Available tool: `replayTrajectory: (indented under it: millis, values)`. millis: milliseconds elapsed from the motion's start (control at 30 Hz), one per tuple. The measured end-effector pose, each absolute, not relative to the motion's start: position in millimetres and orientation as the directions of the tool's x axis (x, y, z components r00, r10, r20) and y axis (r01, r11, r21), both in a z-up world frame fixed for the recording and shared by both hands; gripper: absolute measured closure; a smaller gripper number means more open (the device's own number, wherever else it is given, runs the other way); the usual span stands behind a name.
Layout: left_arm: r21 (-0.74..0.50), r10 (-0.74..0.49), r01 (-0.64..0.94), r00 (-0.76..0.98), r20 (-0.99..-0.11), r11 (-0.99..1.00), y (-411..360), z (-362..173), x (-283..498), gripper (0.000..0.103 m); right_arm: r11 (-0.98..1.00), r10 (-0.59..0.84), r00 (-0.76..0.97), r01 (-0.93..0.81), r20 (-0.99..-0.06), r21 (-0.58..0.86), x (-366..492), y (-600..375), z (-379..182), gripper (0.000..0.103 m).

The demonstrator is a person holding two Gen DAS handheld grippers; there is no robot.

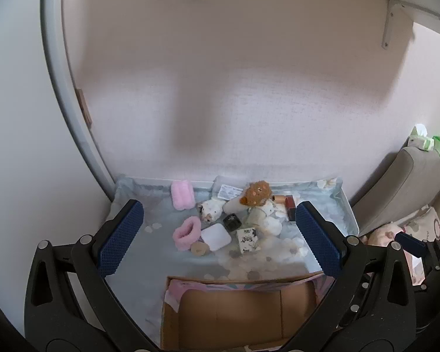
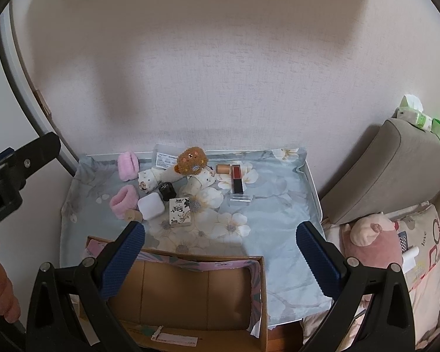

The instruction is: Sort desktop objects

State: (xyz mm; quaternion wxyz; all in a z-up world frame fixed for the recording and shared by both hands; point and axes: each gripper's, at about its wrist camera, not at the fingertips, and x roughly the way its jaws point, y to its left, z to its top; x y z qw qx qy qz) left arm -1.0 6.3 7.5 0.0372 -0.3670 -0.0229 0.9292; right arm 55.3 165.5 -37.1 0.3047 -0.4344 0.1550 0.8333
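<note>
A small table under a floral blue-grey cloth (image 2: 267, 223) carries a cluster of small items: two pink fluffy bands (image 2: 128, 165) (image 2: 123, 201), a white square case (image 2: 150, 206), a black jar (image 2: 167, 191), a printed little box (image 2: 179, 211), a brown plush doll (image 2: 190, 160), a red and black tube (image 2: 237, 179) and a tan cylinder (image 2: 223, 169). An open cardboard box (image 2: 190, 290) sits at the table's near edge. My left gripper (image 1: 217, 236) hovers open above the near side, nothing between its fingers. My right gripper (image 2: 220, 261) hangs open over the box's far rim.
A wall rises right behind the table. A grey cushion (image 2: 375, 173) with green tissue packs (image 2: 422, 120) stands at the right, and a pink plush pig (image 2: 372, 240) lies on a printed pillow below it. A hand (image 2: 0, 287) shows at the left edge.
</note>
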Motion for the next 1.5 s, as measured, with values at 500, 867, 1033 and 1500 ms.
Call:
replayTrajectory:
  millis: [500, 867, 1033, 1500]
  values:
    - [-0.093, 0.110, -0.064, -0.722, -0.683, -0.994, -2, 8, 3, 0.000, -0.761, 0.374, -0.438, -0.649, -0.817, 0.000, 58, 166, -34, 0.000]
    - [-0.048, 0.048, -0.020, -0.713, -0.699, -0.999, -6, 3, 3, 0.000, -0.759, 0.371, -0.440, -0.651, -0.818, 0.006, 59, 166, -33, 0.000]
    - [-0.047, 0.049, -0.022, -0.711, -0.702, -0.999, -7, 2, 5, 0.000, -0.759, 0.367, -0.443, -0.651, -0.818, 0.012, 60, 166, -33, 0.000]
    - [-0.079, 0.074, -0.025, -0.701, -0.709, -0.997, -16, 2, 6, 0.000, -0.757, 0.379, -0.454, -0.653, -0.806, 0.012, 64, 163, -30, 0.000]
